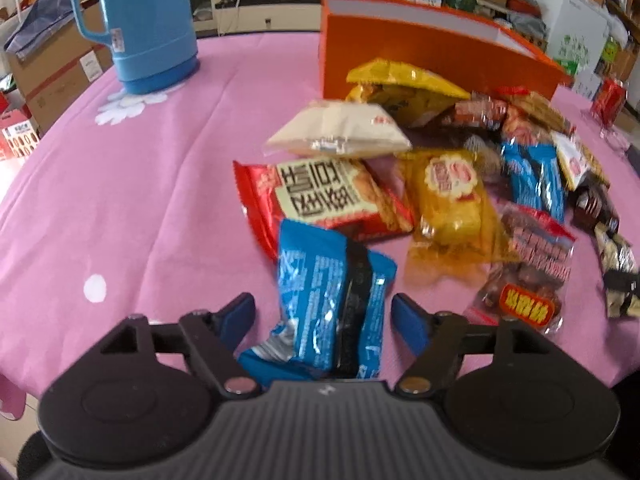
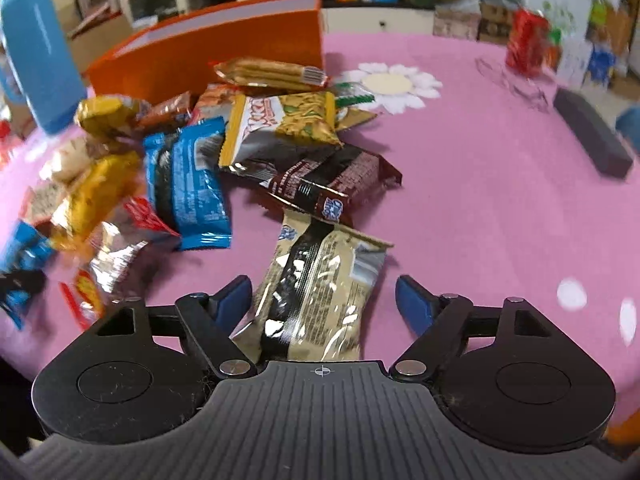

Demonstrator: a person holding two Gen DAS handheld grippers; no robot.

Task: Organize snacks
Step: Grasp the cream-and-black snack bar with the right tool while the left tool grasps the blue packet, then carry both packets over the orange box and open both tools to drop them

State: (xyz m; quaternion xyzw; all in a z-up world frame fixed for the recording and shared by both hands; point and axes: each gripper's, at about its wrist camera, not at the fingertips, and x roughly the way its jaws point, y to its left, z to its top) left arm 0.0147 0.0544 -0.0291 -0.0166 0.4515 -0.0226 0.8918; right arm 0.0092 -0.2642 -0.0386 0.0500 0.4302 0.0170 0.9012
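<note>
My left gripper (image 1: 323, 312) is spread, its 2 blue pads either side of 1 blue packet (image 1: 328, 300) without touching it. My right gripper (image 2: 323, 294) is spread too, with 1 beige packet (image 2: 320, 292) lying between its pads. Beyond, the snack pile (image 1: 440, 168) sits mid-tablecloth (image 1: 140, 184), including 1 more blue packet (image 2: 188, 184) and 1 brown one (image 2: 336, 180). Behind stands 1 orange box (image 1: 420, 52); 1 blue thermos (image 1: 148, 20) stands near the far left edge.
</note>
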